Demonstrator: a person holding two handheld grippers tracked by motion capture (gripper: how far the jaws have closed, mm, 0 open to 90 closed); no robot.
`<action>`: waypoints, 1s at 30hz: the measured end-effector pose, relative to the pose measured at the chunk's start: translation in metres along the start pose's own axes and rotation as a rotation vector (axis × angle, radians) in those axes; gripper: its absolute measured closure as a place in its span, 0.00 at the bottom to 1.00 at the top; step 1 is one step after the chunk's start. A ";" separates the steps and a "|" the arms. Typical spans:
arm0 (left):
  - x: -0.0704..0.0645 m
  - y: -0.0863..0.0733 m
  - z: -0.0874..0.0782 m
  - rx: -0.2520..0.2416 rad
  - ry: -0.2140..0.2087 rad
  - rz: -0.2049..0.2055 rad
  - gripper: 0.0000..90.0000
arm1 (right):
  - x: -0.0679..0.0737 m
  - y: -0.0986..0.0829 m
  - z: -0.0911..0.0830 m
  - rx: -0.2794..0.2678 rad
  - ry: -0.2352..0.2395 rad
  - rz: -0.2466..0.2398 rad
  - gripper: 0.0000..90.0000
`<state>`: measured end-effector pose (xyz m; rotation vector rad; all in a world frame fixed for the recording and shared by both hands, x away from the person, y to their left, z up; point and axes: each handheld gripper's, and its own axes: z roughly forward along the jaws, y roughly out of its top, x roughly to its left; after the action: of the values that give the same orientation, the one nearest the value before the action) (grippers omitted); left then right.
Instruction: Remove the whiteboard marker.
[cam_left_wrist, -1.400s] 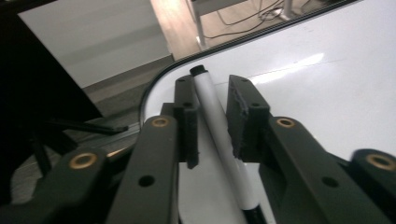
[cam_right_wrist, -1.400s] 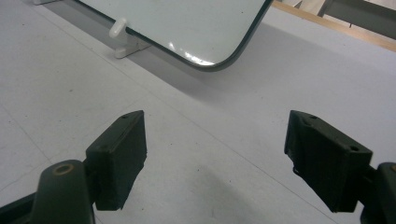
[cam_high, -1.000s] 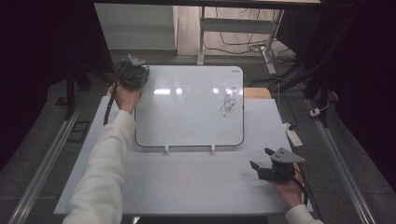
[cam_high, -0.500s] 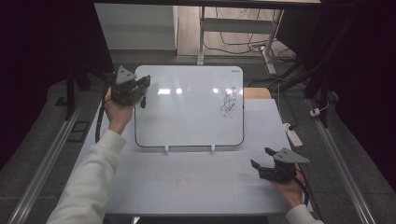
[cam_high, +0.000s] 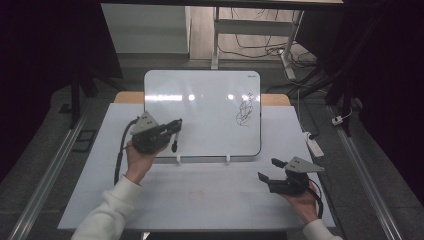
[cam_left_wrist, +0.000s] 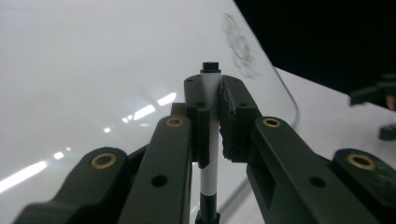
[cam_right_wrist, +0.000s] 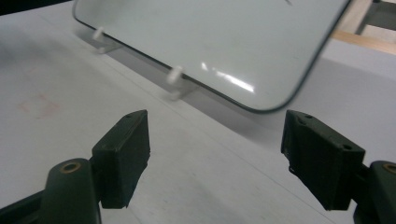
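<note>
Left gripper (cam_high: 172, 131): jaws closed on a marker (cam_left_wrist: 211, 135), white barrel with black ends, held crosswise between the pads. Gripper and marker sit over the lower left corner of the whiteboard (cam_high: 200, 100). A black scribble (cam_high: 244, 112) lies on the board, well apart from the marker, ahead and off to one side of the jaws. Right gripper (cam_high: 270, 170): jaws wide apart, holding nothing, low over the table (cam_high: 200, 195), just in front of the board's near edge.
</note>
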<state>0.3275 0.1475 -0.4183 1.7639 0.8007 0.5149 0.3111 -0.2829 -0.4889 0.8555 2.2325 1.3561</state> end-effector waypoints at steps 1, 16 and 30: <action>-0.005 -0.001 0.002 0.002 -0.019 0.005 0.91 | 0.003 0.002 0.002 0.003 0.011 -0.002 0.27; -0.065 -0.003 0.043 0.035 -0.165 0.073 0.91 | 0.049 0.036 0.039 0.026 0.187 0.037 0.33; -0.093 0.000 0.062 0.061 -0.173 0.137 0.91 | 0.069 0.059 0.074 0.082 0.237 0.132 0.52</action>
<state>0.3066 0.0387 -0.4344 1.9000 0.5826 0.4244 0.3228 -0.1682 -0.4709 0.9268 2.4638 1.5046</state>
